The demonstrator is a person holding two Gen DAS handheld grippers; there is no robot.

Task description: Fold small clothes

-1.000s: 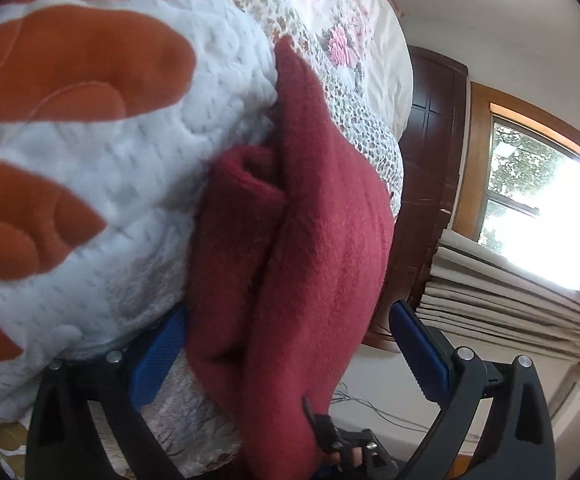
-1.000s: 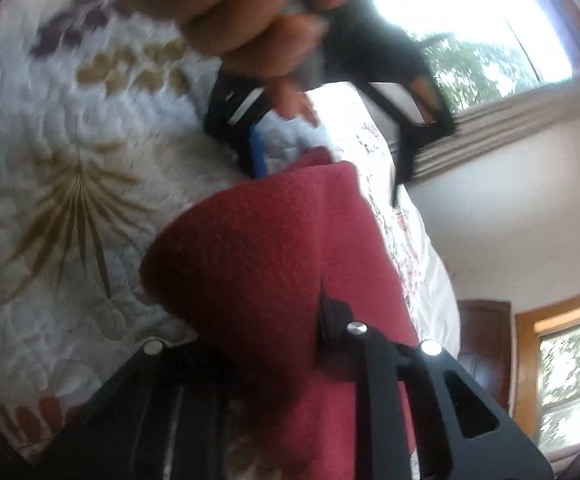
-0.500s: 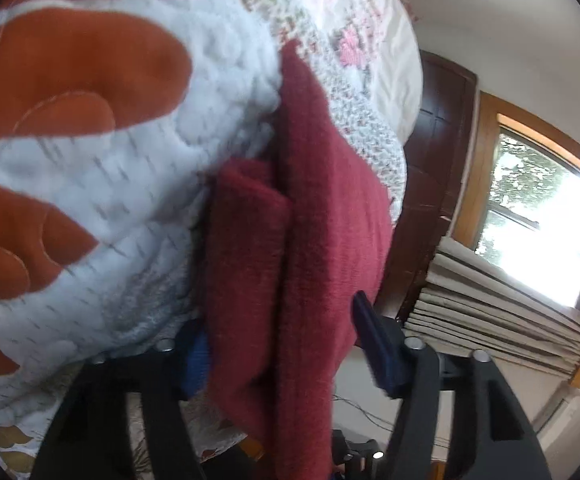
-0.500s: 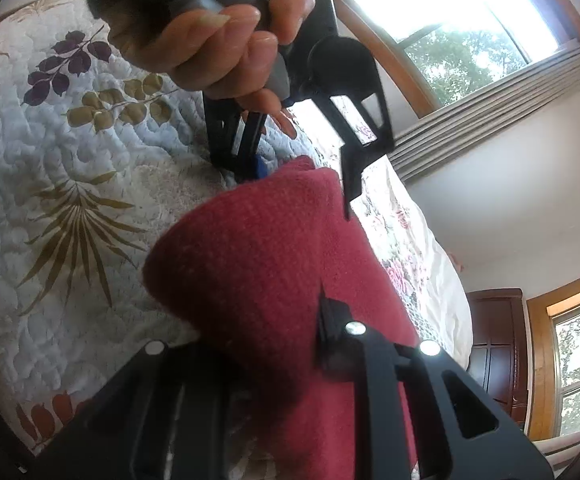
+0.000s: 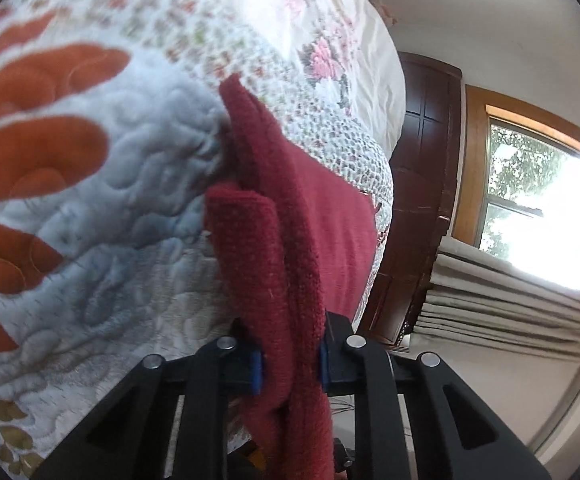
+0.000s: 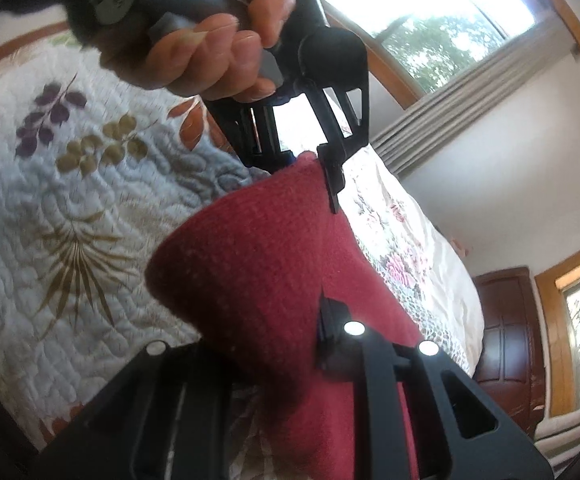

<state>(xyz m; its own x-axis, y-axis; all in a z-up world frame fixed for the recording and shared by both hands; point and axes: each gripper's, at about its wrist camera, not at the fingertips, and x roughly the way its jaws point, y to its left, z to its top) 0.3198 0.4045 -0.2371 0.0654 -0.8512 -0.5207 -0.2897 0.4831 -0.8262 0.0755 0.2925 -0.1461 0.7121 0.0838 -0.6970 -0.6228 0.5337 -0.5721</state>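
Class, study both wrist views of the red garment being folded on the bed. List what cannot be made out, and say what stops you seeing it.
- Right claw, right wrist view: its left finger is buried under the red garment.
- Garment type, both views: bunched folds and the bottom frame edge hide its shape.
- Quilt, left wrist view: pattern smeared by motion blur.
- Outside the window, left wrist view: washed out by glare.
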